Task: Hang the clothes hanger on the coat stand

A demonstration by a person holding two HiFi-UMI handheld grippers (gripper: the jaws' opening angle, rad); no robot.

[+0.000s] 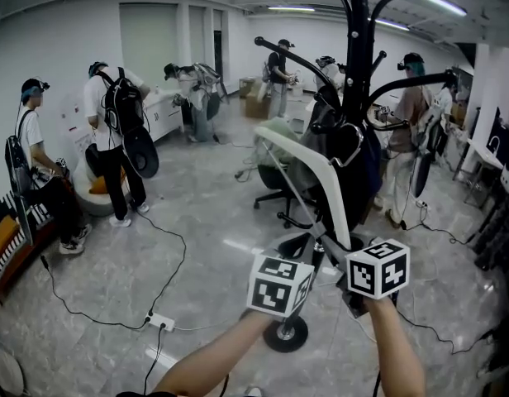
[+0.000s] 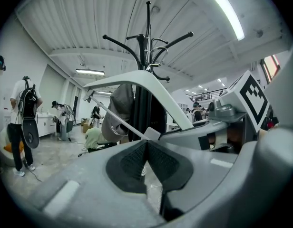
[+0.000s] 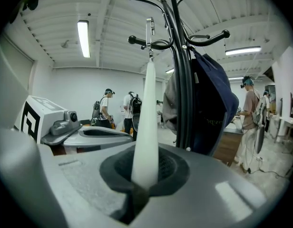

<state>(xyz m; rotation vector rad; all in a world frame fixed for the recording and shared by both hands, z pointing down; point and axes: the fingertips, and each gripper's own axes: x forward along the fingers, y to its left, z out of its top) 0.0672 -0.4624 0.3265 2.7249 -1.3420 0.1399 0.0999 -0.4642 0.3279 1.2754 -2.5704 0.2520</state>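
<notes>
Clothes hanger, one, white, is held up against the single black coat stand. Both my grippers are clamped on its near end. The right gripper is clenched on the hanger's broad arm, which rises edge-on from between its jaws. At the top of that arm the metal hook stands beside the stand's upper branches; I cannot tell whether it has caught. The left gripper, just beside the right one, has its jaws pressed together, pinching the end of the thin crossbar. One grey cap and one navy bag hang on the stand. Six people are standing or sitting around the room behind.
</notes>
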